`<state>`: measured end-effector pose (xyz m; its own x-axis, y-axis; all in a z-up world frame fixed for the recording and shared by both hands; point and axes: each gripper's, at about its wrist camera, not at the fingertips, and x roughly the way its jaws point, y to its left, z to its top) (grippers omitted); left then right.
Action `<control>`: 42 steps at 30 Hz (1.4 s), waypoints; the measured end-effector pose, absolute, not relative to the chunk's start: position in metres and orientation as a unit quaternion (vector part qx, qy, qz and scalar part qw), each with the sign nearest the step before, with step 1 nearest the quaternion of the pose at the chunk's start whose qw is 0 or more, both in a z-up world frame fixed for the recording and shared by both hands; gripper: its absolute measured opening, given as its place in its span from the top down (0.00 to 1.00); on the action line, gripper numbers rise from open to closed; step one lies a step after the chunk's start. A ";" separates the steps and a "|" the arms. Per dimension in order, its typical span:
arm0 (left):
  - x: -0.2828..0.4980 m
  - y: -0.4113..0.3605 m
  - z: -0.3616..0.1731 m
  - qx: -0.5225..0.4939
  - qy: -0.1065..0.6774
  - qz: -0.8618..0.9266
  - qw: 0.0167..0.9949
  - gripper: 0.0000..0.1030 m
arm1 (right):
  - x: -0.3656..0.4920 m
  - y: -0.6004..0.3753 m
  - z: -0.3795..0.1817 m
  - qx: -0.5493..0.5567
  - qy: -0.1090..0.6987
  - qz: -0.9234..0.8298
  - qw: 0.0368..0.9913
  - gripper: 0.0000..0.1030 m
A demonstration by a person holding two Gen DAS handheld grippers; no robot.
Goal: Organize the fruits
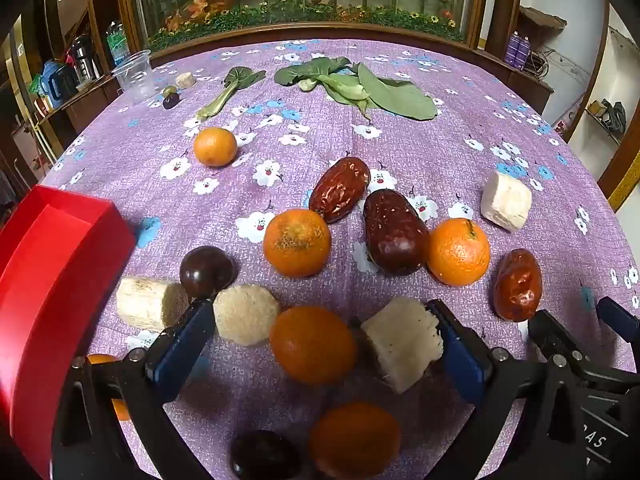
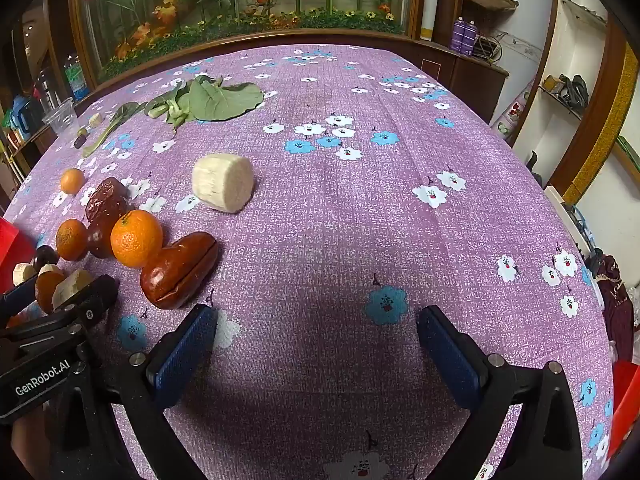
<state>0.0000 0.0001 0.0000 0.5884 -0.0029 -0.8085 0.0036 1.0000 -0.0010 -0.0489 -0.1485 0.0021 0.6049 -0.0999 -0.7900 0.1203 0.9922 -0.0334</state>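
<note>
Left tool [image 1: 320,312] spread wide open, hovering low over a tangerine [image 1: 313,344] sitting right between its fingers, with pale sugarcane chunks [image 1: 402,344] touching or nearly touching both pads. Rest of the fruit scattered just ahead on the purple flowered surface [image 1: 460,136]: more tangerines, red dates [image 1: 394,238], a dark plum [image 1: 206,271], red bin [image 1: 52,280] off to the left. Right tool [image 2: 318,336] also open, gripping nothing, over bare cloth with a big date [image 2: 180,270] just to its left.
</note>
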 end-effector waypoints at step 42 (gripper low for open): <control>-0.051 0.048 0.072 -0.019 0.397 -0.100 0.912 0.17 | -0.079 -0.134 0.048 -0.019 0.383 -0.054 0.922 0.03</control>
